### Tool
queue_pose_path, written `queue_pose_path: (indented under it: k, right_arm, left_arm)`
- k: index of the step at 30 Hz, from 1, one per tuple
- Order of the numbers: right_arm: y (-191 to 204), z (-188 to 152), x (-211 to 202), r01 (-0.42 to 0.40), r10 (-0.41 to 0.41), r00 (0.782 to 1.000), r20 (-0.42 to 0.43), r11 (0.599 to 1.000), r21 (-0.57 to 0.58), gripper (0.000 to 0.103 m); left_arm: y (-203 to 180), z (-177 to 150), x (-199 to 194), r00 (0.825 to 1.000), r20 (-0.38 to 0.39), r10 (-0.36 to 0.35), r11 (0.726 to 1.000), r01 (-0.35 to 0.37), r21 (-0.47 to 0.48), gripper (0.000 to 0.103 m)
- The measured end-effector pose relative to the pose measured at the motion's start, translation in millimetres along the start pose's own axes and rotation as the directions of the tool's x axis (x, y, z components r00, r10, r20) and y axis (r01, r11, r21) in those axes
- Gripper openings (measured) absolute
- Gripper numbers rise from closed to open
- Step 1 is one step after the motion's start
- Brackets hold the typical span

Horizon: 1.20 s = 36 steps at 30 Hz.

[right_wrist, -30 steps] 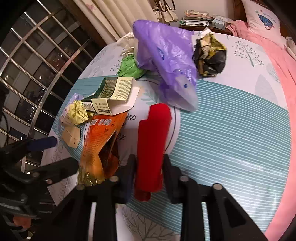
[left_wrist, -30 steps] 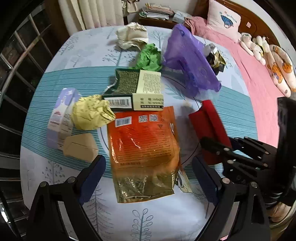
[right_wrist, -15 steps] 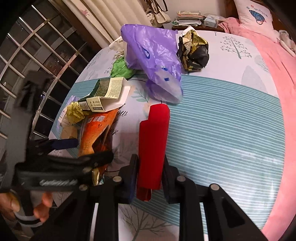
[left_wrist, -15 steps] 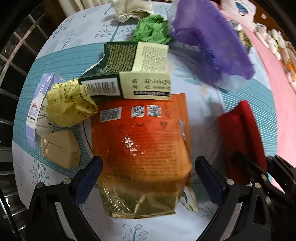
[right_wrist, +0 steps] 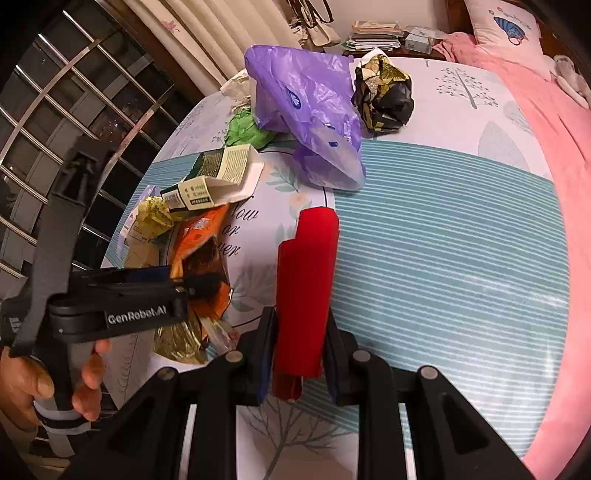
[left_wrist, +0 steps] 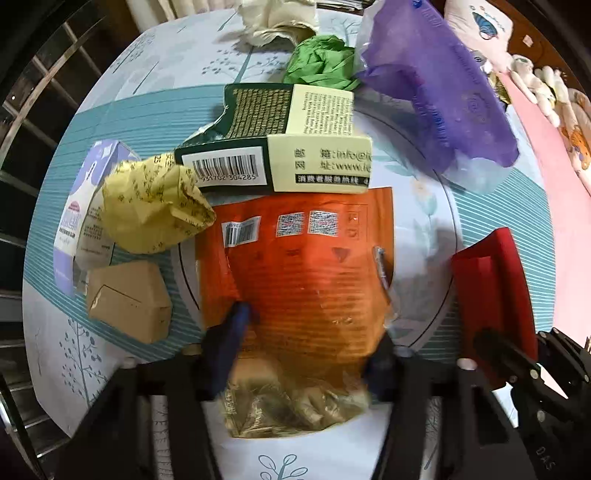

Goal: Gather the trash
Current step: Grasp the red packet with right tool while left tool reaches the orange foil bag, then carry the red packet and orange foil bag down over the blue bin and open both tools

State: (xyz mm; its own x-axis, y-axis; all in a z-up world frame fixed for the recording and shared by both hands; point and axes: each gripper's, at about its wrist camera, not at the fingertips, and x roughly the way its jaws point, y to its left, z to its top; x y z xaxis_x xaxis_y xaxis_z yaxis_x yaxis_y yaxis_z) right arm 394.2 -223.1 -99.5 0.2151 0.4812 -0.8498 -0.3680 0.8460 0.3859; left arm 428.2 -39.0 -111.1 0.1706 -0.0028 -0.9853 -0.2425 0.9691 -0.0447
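Observation:
An orange foil pouch (left_wrist: pixel 306 280) lies on the table (left_wrist: pixel 480 221) in the left wrist view. My left gripper (left_wrist: pixel 303 354) has its fingers closed in on the pouch's lower part, one on each side, creasing it; the same grip shows in the right wrist view (right_wrist: pixel 199 284). My right gripper (right_wrist: pixel 299 354) is shut on a red folded box (right_wrist: pixel 310 280), which also shows at the right of the left wrist view (left_wrist: pixel 495 291). A purple plastic bag (right_wrist: pixel 306 107) lies further back.
Around the pouch lie a green-and-cream carton (left_wrist: pixel 288 140), a yellow crumpled paper (left_wrist: pixel 151 206), a brown small box (left_wrist: pixel 129 299), a purple-white box (left_wrist: pixel 77 214), a green wad (left_wrist: pixel 321 62), a cream wad (left_wrist: pixel 273 22) and a black-gold wad (right_wrist: pixel 384 96). A pink bed (right_wrist: pixel 546 122) lies at the right.
My left gripper has moved forward over the orange pouch and its fingers have closed in from wide open onto the pouch. My right gripper keeps hold of the red box.

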Motion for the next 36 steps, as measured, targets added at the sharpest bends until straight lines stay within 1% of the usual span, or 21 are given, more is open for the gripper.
queue_pose_path:
  k: [1,2,3,4,6,8,10,11,17,19,20,23,26,29,31,33,36]
  right_arm:
    - [0.9,-1.5,-0.5,0.001,-0.001,1.0,-0.001,1.0,0.002,0.023]
    - [1.8,-3.0,-0.9,0.003,-0.003,1.0,-0.001,1.0,0.003,0.023]
    - [3.2,-4.6,-1.6,0.005,-0.005,1.0,-0.001,1.0,0.004,0.023]
    - [5.0,-6.6,-2.8,0.006,-0.006,1.0,0.0,1.0,0.005,0.023]
    - [9.2,-9.3,-5.5,0.008,-0.008,1.0,0.004,1.0,0.005,0.023]
    - [14.4,-12.4,-9.3,0.012,-0.012,1.0,0.01,1.0,0.003,0.023]
    - [21.0,-14.9,-13.9,0.014,-0.014,1.0,0.02,1.0,0.002,0.023]
    - [23.8,-15.9,-16.2,0.016,-0.016,1.0,0.025,1.0,0.001,0.023]
    - [52.0,-28.4,-36.6,0.029,-0.028,0.997,0.07,1.0,-0.005,0.023]
    - [64.2,-36.2,-45.3,0.034,-0.033,0.995,0.09,0.999,-0.002,0.023]
    - [69.2,-39.8,-48.1,0.037,-0.037,0.994,0.099,0.999,0.001,0.023]
    - [88.2,-56.8,-59.3,0.049,-0.05,0.991,0.124,0.999,0.017,0.023]
    - [110.8,-78.9,-67.9,0.059,-0.063,0.987,0.145,0.998,0.035,0.023]
    - [136.2,-104.8,-74.9,0.067,-0.075,0.985,0.158,0.996,0.049,0.023]
    - [154.5,-123.3,-78.4,0.076,-0.085,0.983,0.164,0.995,0.057,0.022]
    - [169.9,-139.4,-80.3,0.086,-0.095,0.981,0.167,0.995,0.059,0.022]
    - [194.6,-166.8,-83.0,0.099,-0.109,0.978,0.176,0.993,0.066,0.022]
  left_arm:
    - [1.6,0.1,-0.4,1.0,0.0,-0.002,1.0,0.002,-0.003,0.044]
    - [4.2,1.4,-0.9,1.0,0.004,-0.003,1.0,0.003,-0.007,0.037]
    - [10.7,-0.1,-3.2,1.0,0.009,-0.011,1.0,0.011,-0.017,0.031]
    - [13.5,-1.0,-5.3,1.0,0.011,-0.025,0.999,0.026,-0.024,0.028]
    - [20.3,-5.2,-11.7,0.999,0.014,-0.051,0.998,0.052,-0.04,0.018]
    - [25.9,-10.1,-16.8,0.997,0.018,-0.072,0.996,0.073,-0.048,0.013]
    - [30.0,-15.7,-25.0,0.996,0.028,-0.09,0.995,0.091,-0.04,0.011]
    - [32.2,-18.3,-28.5,0.995,0.033,-0.099,0.994,0.1,-0.035,0.008]
    - [40.2,-46.1,-64.4,0.984,0.07,-0.166,0.986,0.165,0.021,0.006]
    - [45.5,-62.8,-81.5,0.978,0.088,-0.189,0.981,0.185,0.052,0.006]
    - [40.1,-70.8,-90.0,0.976,0.096,-0.198,0.979,0.192,0.064,0.006]
    - [51.6,-93.3,-113.7,0.965,0.116,-0.236,0.969,0.225,0.101,0.006]
    - [73.3,-118.6,-135.7,0.953,0.136,-0.27,0.958,0.251,0.14,0.006]
    - [98.5,-138.1,-144.1,0.942,0.15,-0.299,0.947,0.273,0.17,0.006]
    - [113.6,-157.1,-151.9,0.936,0.158,-0.315,0.939,0.283,0.194,0.006]
    - [129.0,-176.5,-157.7,0.931,0.165,-0.326,0.932,0.288,0.219,0.006]
    - [151.1,-207.6,-163.6,0.928,0.165,-0.334,0.924,0.288,0.25,0.006]
